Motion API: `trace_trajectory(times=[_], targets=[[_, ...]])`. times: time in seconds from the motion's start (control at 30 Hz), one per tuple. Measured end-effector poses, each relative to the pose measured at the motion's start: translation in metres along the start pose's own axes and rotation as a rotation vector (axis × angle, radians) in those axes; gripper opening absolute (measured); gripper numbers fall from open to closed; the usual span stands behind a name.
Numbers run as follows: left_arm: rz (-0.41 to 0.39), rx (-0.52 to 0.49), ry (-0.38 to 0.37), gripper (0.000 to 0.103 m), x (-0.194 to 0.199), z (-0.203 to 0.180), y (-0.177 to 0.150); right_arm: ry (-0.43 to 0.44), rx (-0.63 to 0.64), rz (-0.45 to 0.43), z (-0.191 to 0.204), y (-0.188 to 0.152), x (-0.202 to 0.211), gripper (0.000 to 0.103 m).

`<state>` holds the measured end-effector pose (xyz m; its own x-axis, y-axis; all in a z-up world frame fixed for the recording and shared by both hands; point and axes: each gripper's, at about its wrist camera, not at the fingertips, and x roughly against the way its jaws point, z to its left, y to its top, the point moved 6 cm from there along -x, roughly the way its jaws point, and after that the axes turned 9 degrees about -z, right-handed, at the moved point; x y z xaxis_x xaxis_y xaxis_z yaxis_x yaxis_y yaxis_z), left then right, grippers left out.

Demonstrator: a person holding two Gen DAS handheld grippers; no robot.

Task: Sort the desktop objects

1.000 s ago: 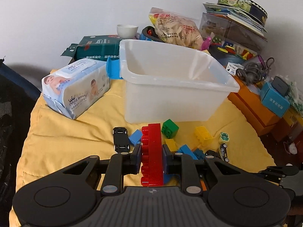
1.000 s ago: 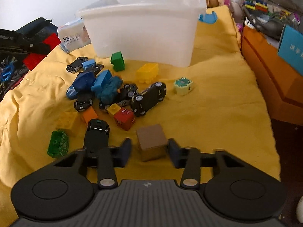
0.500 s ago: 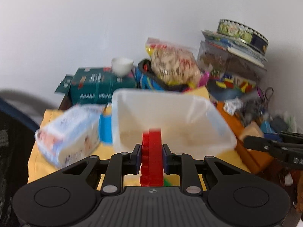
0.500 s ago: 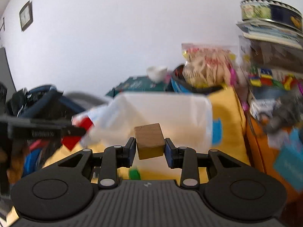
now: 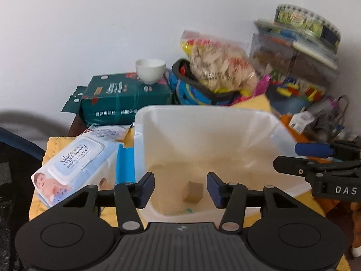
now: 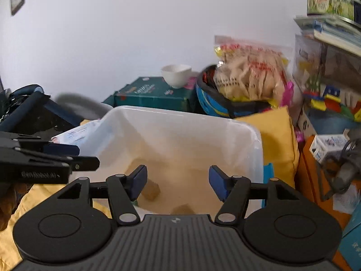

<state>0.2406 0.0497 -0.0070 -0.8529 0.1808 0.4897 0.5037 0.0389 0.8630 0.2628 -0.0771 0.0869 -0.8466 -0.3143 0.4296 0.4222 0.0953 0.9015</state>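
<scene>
A translucent white bin (image 5: 203, 122) is showing a tan wooden cube (image 5: 193, 192) inside; at nine o'clock, a pale-blue wipes pack (image 5: 74, 164) is lying on yellow cloth (image 6: 279, 140).

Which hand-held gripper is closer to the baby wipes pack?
The left. The left hand-held gripper hovers over the white bin right beside the baby wipes pack. The right hand-held gripper is over the bin's far side.
</scene>
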Motion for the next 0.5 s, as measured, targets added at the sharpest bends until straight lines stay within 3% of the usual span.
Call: trace_trajectory(times=[0.07, 0.13, 0.17, 0.2, 0.33, 0.37, 0.5], targets=[[0.0, -0.007, -0.034, 0.064, 0.015, 0.001, -0.011, 0.012, 0.002, -0.035, 0.002, 0.002, 0.018, 0.066], [0.003, -0.058, -0.073, 0.075, 0.032, -0.002, -0.04, 0.009, -0.006, -0.086, 0.003, 0.003, 0.037, 0.079], [0.025, -0.108, -0.074, 0.075, 0.034, -0.007, -0.058, 0.014, -0.023, -0.101, 0.003, -0.001, 0.049, 0.088], [0.059, -0.16, -0.072, 0.075, 0.034, -0.012, -0.077, 0.023, -0.039, -0.104, 0.003, -0.006, 0.057, 0.09], [0.15, -0.285, -0.068, 0.066, 0.015, -0.027, -0.129, 0.021, -0.109, -0.037, 0.0, -0.043, 0.078, 0.089], [0.169, -0.287, -0.049, 0.055, 0.009, -0.027, -0.135, 0.02, -0.109, -0.013, 0.0, -0.053, 0.082, 0.089], [0.2, -0.173, -0.038, 0.041, -0.003, -0.021, -0.136, 0.022, -0.124, 0.032, 0.001, -0.076, 0.092, 0.088]])
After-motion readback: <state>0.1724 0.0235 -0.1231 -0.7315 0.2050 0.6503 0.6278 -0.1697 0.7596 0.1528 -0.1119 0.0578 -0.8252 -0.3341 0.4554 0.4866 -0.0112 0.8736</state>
